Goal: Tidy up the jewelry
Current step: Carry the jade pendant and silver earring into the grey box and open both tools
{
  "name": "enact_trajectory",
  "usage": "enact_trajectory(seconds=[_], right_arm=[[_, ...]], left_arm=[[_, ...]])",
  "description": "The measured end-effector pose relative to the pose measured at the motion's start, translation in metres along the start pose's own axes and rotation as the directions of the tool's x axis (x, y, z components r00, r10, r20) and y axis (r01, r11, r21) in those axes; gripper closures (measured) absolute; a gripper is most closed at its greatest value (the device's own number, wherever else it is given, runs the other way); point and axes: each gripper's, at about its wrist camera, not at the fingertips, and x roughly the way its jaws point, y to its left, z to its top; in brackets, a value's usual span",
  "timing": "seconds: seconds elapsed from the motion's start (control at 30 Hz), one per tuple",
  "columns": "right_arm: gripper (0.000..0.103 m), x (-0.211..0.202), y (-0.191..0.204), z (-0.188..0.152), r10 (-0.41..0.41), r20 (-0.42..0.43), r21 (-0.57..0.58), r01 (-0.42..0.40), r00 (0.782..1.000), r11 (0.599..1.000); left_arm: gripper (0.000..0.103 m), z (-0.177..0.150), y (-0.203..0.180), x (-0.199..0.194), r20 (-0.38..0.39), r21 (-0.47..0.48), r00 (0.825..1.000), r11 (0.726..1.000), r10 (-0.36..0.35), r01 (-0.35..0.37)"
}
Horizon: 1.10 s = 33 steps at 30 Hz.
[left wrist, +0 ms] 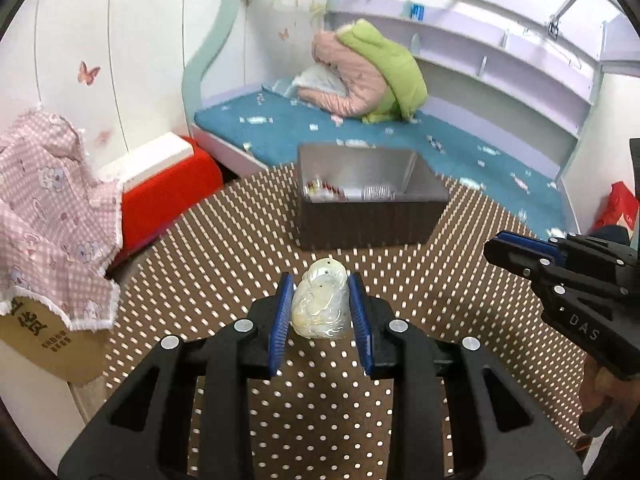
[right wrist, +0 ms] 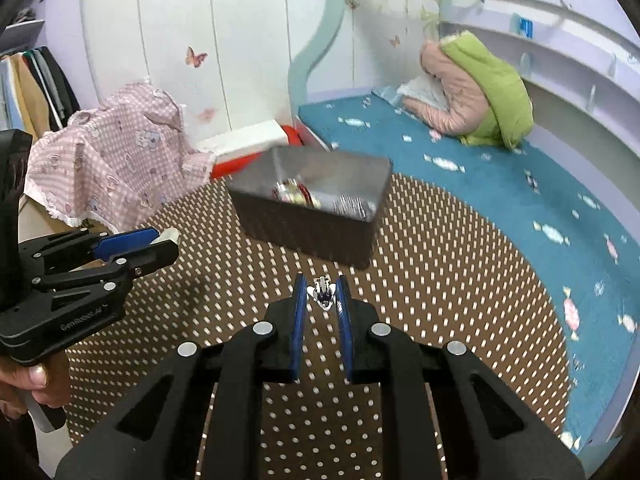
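The left hand-held gripper (left wrist: pixel 320 304) has its blue pads narrowed onto a pale carved pendant (left wrist: pixel 319 302) — pinched on both sides, clear above the dotted table (left wrist: pixel 320 420). The right hand-held gripper (right wrist: pixel 322 300) is nearly closed, clamping a small silver piece of jewelry (right wrist: pixel 322 293) at its tips. Ahead of both stands the dark open box (left wrist: pixel 370 216) — trinkets lie inside, blurred.
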Motion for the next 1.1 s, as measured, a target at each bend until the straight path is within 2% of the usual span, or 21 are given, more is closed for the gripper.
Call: enact_trajectory(seconds=[0.27, 0.43, 0.67, 0.9, 1.1], right_arm=[[0.09, -0.029, 0.004, 0.062, 0.025, 0.118, -0.043, -0.02, 0.993, 0.999], [0.09, -0.029, -0.005, 0.097, 0.017, 0.142, -0.05, -0.01, 0.99, 0.999], [0.089, -0.001, -0.023, 0.127, 0.045, 0.107, -0.015, -0.043, 0.993, 0.999], [0.089, 0.037, -0.036, 0.132, 0.058, 0.031, 0.026, -0.059, 0.998, 0.998], [0.088, 0.057, -0.043, 0.13, 0.078, -0.008, 0.075, -0.077, 0.997, 0.994]], left_arm=[[0.075, 0.059, 0.008, -0.032, 0.125, 0.021, 0.992, 1.0, -0.007, 0.005], [0.075, 0.103, 0.009, -0.028, 0.153, 0.022, 0.988, 0.999, -0.031, 0.028], [0.075, 0.15, 0.002, 0.007, 0.119, 0.006, 0.989, 0.996, -0.092, 0.092], [0.075, 0.167, -0.005, 0.045, 0.062, -0.003, 0.99, 0.991, -0.13, 0.131], [0.073, 0.17, -0.009, 0.062, 0.039, 0.009, 0.991, 0.992, -0.127, 0.126]])
